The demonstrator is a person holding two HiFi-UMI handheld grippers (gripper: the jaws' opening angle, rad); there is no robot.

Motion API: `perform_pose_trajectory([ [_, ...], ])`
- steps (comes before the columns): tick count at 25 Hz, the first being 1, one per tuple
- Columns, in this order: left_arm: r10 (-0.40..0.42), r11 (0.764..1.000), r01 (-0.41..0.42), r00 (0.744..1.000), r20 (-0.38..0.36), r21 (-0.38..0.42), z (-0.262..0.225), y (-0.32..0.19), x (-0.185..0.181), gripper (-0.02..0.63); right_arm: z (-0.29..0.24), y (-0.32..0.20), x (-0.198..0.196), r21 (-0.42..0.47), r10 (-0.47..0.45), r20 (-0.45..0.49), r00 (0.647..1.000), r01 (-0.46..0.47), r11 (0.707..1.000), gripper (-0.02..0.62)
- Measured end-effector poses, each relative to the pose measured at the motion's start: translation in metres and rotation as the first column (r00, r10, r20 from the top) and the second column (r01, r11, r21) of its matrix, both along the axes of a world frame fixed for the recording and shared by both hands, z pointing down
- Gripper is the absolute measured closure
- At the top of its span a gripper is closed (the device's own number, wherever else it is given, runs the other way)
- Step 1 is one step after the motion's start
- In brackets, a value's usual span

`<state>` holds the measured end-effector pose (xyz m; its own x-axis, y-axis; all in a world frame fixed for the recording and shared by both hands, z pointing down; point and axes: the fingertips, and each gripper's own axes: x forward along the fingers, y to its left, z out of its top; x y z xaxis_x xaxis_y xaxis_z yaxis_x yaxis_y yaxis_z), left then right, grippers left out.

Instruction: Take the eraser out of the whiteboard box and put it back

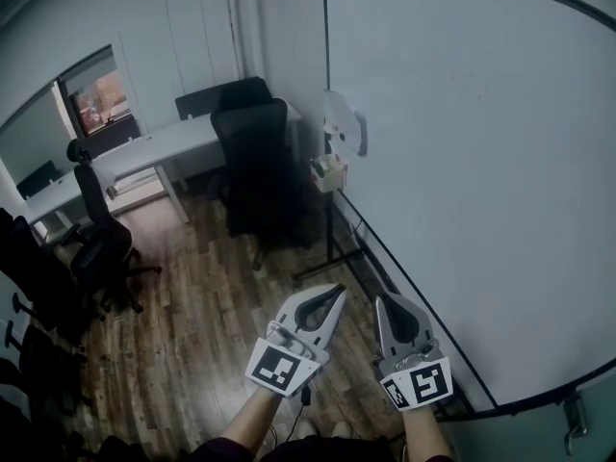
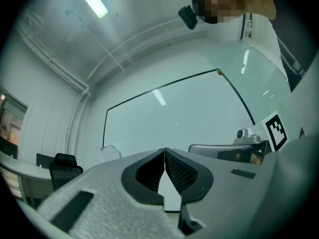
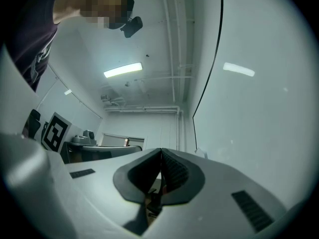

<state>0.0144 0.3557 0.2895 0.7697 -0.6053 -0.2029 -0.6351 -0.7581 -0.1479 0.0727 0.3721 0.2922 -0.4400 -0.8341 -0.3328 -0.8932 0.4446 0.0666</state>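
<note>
Two grey plastic grippers are held low. The left gripper [image 1: 337,292], at six o'clock in the head view, is pressed together and empty. At its twelve o'clock, well apart, the small pale whiteboard box [image 1: 330,173] is fixed; the eraser, presumably inside, cannot be made out. The right gripper [image 1: 383,304] is likewise closed on nothing, beside the large white whiteboard [image 1: 481,162]. The approach is judged in hand; a reach with opened jaws is called for next.

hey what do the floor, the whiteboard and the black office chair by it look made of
Floor: wood or wood-look laminate planks, brown, with grain and seams showing.
Whiteboard: smooth glossy white panel, thin dark frame; lights reflect off it in the gripper views.
Office chair: matte black, likely fabric or mesh; too dark to tell.
</note>
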Motion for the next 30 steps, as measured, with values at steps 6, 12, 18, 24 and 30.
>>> perform_pose_trajectory([
  [6,-0.030,1.000,0.030,1.000,-0.002,-0.005,0.004,-0.001,0.006,0.600,0.004,0.000,0.009,-0.010,-0.025,0.006,1.000,0.025,1.000,0.592],
  [12,-0.056,0.998,0.056,0.998,0.000,-0.034,0.015,-0.008,0.004,0.600,0.013,-0.007,0.008,-0.035,-0.057,0.005,0.998,0.057,0.998,0.592],
  [18,-0.059,0.997,0.059,0.998,0.014,-0.049,0.027,-0.039,-0.002,0.600,0.024,-0.038,-0.001,-0.056,-0.073,0.010,0.997,0.074,0.996,0.592],
  [24,-0.049,0.996,0.050,0.999,0.012,-0.073,0.037,-0.091,-0.018,0.600,0.034,-0.089,-0.015,-0.076,-0.060,0.014,0.998,0.061,0.995,0.592],
  [30,-0.034,0.996,0.036,0.999,0.028,-0.080,0.048,-0.137,-0.033,0.600,0.038,-0.131,-0.024,-0.087,-0.034,0.021,0.999,0.036,0.996,0.592],
])
